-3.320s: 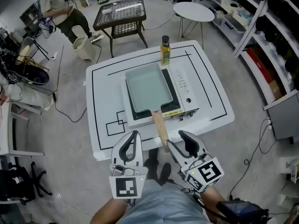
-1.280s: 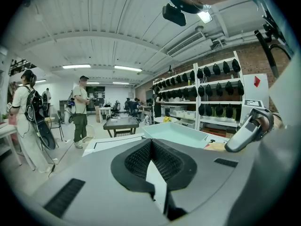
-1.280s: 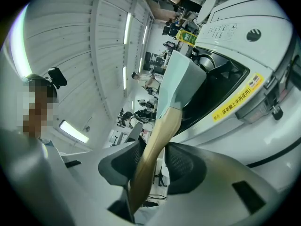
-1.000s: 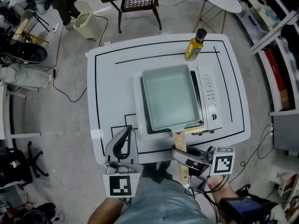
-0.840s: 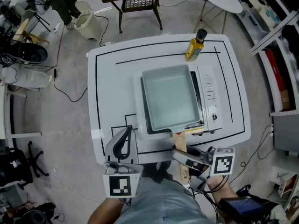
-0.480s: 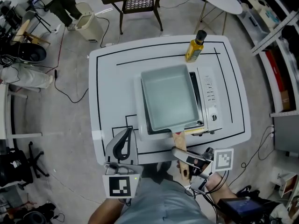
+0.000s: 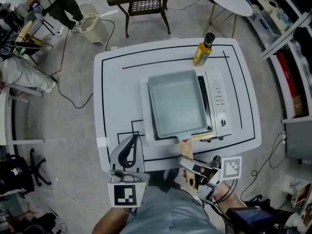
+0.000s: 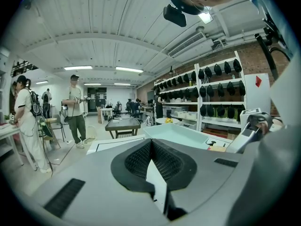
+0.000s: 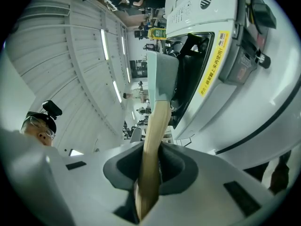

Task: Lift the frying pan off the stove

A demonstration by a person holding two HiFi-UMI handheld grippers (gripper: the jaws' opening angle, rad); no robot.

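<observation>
Where right gripper (image 7: 187,168) jaws, just closing, clamp and half-hide pan handle (image 9: 153,140), left gripper (image 7: 131,139) jaws together.

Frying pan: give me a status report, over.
Right gripper jaws just closing, pads on the pan handle. Left gripper shut, empty. Frying pan flat on stove, not lifted. Oil bottle behind, clear.
</observation>
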